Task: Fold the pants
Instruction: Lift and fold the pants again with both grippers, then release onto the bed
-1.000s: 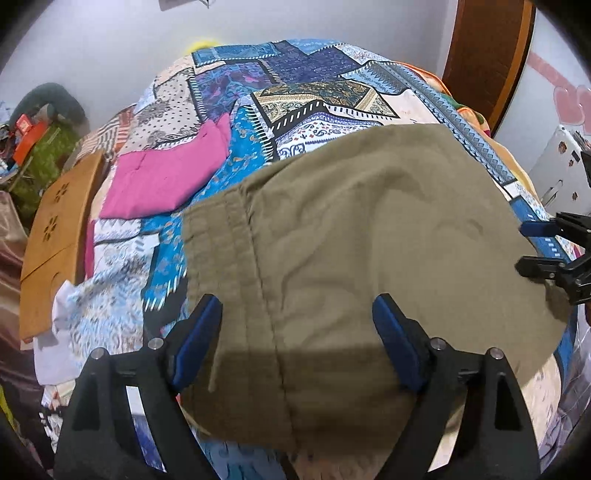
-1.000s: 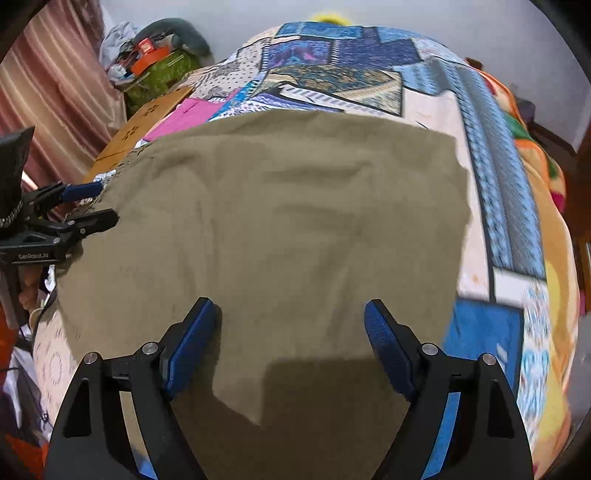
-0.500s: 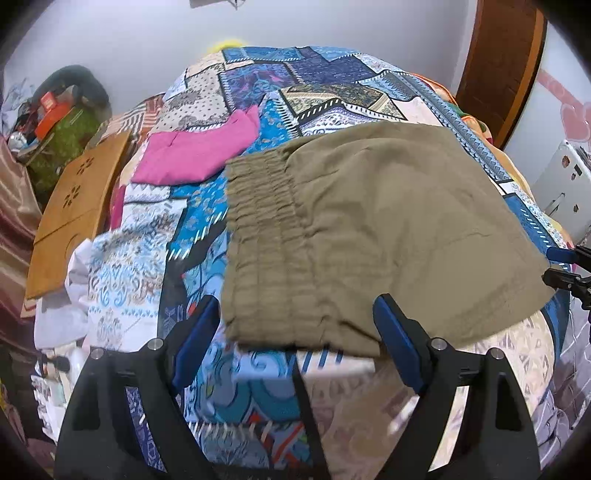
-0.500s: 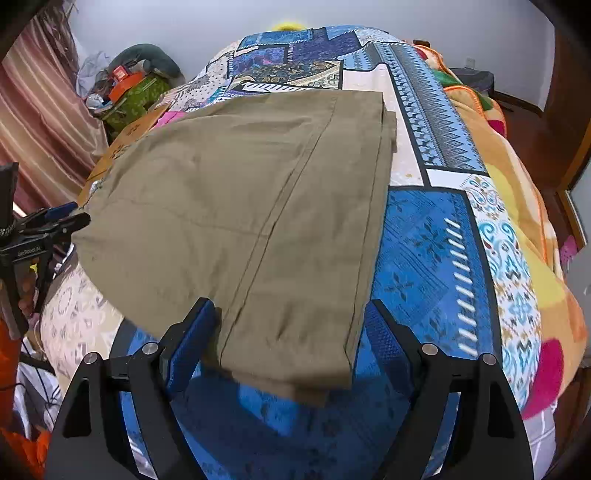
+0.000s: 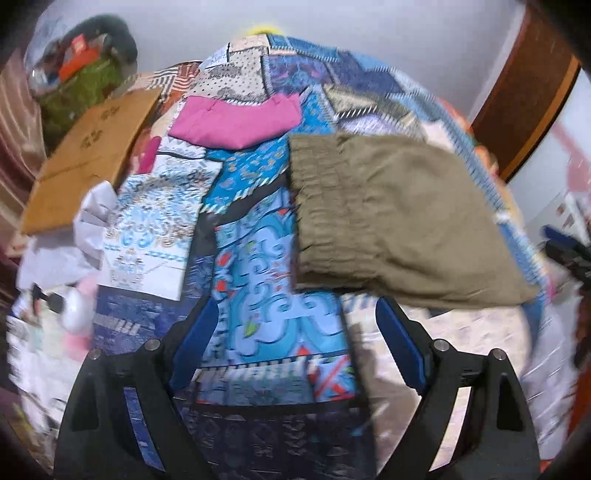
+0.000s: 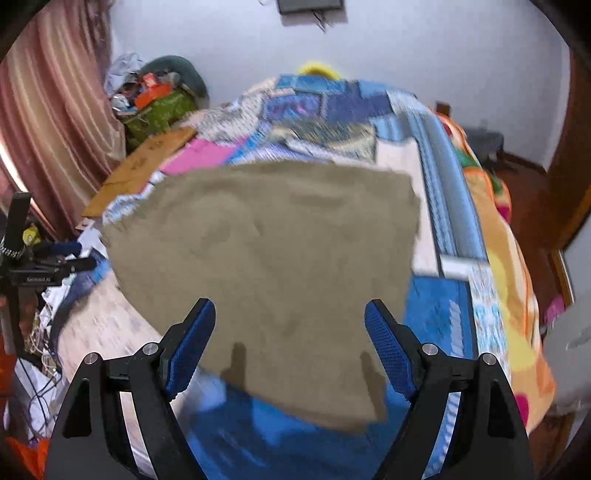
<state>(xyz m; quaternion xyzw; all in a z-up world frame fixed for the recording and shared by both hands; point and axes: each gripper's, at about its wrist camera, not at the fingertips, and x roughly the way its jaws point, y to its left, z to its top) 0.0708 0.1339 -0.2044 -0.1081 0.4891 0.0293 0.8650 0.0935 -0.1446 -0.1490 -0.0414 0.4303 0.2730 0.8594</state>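
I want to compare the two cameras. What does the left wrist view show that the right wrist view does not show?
Only the left wrist view shows the gathered elastic waistband of the olive-green folded pants and the crumpled white paper at the bed's edge.

Only the right wrist view shows the striped pink curtain and a dark object mounted high on the wall.

Both show the pants, the blue patterned patchwork bedspread, the folded magenta cloth, the brown cardboard sheet, and open, empty grippers: left gripper, right gripper.
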